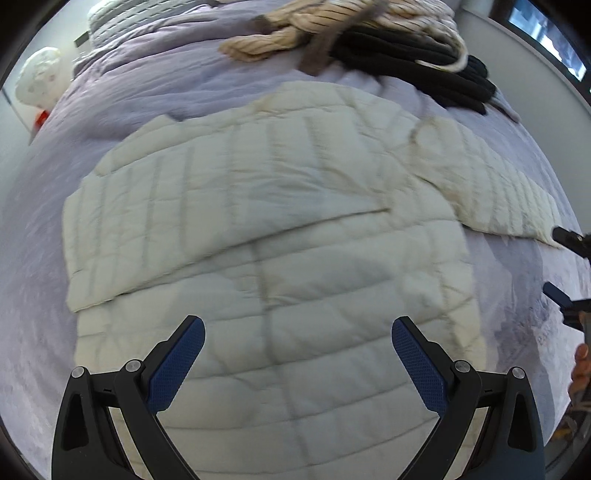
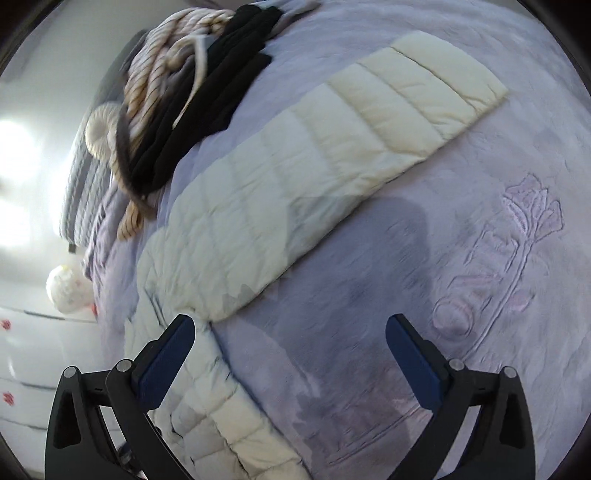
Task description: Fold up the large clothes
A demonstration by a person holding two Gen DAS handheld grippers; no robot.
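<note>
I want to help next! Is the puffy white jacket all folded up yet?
Not yet. One sleeve already lies folded across the white puffer jacket. Nothing is in hand: the left gripper and right gripper are open. The other sleeve lies stretched out on the lavender bedspread, and the body needs folding.

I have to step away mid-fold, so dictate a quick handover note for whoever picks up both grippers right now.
Left gripper: open, empty, over the body of the cream quilted puffer jacket.
Right gripper: open, empty, over the lavender bedspread beside the jacket's outstretched sleeve.
Jacket lies spread on the bed; one sleeve is already folded across the body.
Left to do: fold in the outstretched sleeve, then fold the body.
A striped beige garment and a black garment are piled at the far end, unfolded.
</note>
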